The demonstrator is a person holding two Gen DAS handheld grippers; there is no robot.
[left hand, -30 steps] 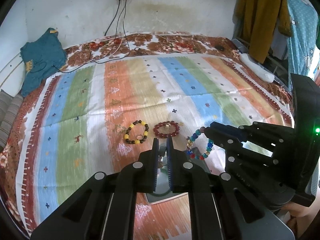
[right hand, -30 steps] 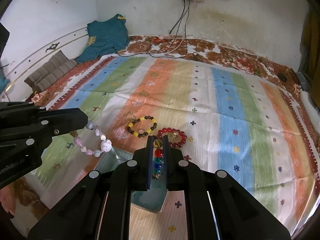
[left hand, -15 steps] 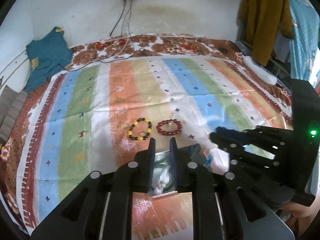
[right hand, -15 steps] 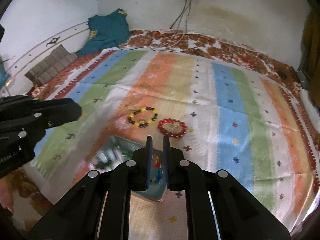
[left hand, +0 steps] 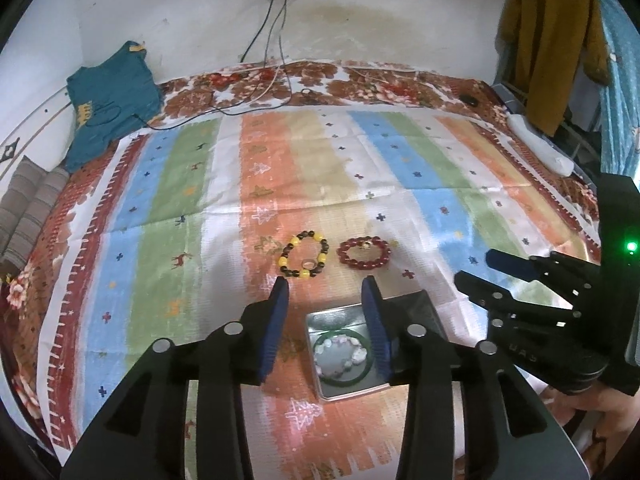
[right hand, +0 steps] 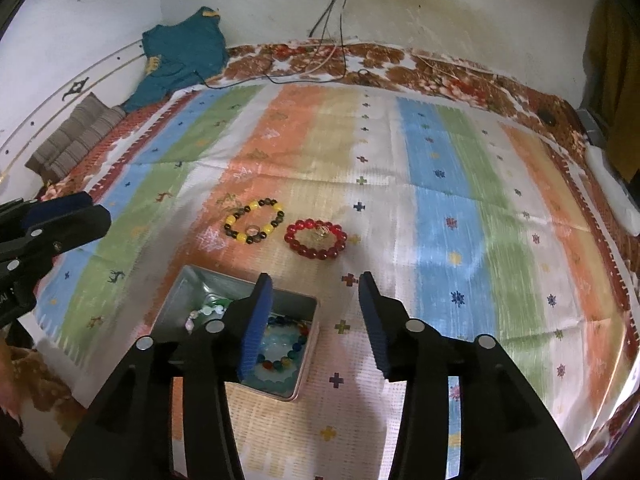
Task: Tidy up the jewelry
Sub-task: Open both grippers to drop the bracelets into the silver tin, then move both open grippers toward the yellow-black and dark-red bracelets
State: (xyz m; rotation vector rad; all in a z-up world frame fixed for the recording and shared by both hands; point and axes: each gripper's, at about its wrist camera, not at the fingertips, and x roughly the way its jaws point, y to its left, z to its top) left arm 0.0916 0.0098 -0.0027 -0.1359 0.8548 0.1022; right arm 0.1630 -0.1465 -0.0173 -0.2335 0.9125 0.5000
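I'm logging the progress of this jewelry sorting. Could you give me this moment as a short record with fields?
left gripper: open, holding nothing
right gripper: open, holding nothing
tin: open, on the striped cloth
in tin: pale bead bracelet, green bangle, multicolored bead bracelet
on cloth beyond the tin: yellow and dark bead bracelet, red bead bracelet
inside each loose bracelet: a small ring-like piece

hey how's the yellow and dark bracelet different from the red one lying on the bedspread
The yellow-and-dark bracelet alternates yellow and dark beads; the red bracelet is one colour throughout. The yellow-and-dark bracelet lies left, on the orange stripe, farther from the right gripper; the red bracelet lies beside it, apart. Both are closed bead loops lying flat outside the tin, each with one small odd piece.
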